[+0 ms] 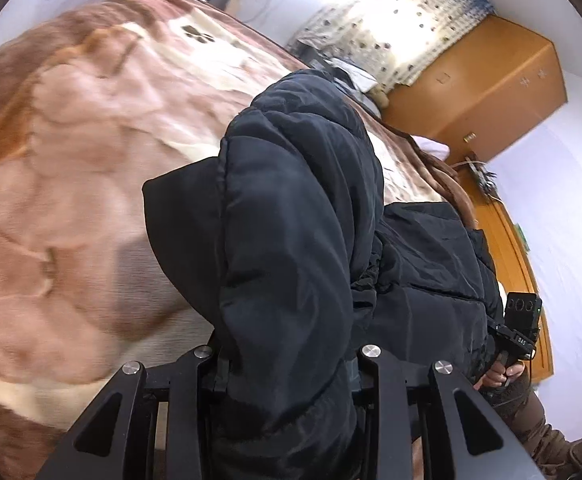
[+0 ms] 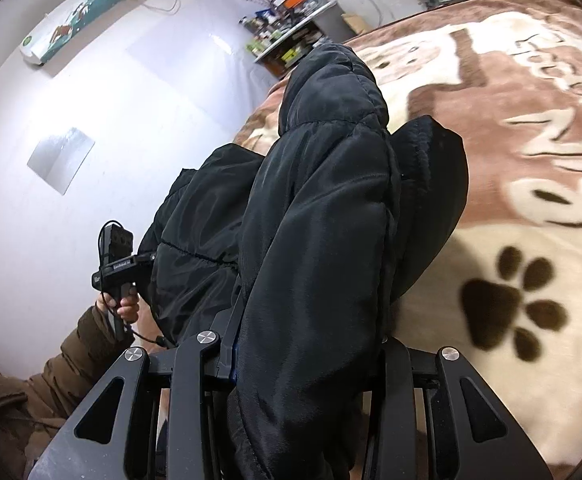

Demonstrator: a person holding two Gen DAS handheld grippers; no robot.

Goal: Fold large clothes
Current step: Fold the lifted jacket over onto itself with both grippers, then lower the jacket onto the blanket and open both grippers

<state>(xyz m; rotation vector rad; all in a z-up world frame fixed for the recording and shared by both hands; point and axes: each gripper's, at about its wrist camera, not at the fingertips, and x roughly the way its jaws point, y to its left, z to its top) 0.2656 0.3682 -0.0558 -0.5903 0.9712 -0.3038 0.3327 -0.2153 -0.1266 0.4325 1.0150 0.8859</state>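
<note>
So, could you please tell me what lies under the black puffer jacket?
Under the black puffer jacket lies a brown blanket with cream paw prints. What is under the blanket is covered.

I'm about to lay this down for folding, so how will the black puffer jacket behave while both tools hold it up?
The black puffer jacket looks floppy: it drapes and bulges past the left tool and right tool. Its quilted padding suggests bulk that springs back from folds. The smooth shell shows a sheen, so it may slip.

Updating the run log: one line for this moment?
left gripper: shut on black puffer jacket | right gripper: shut on jacket | jacket lifted over blanket
</note>
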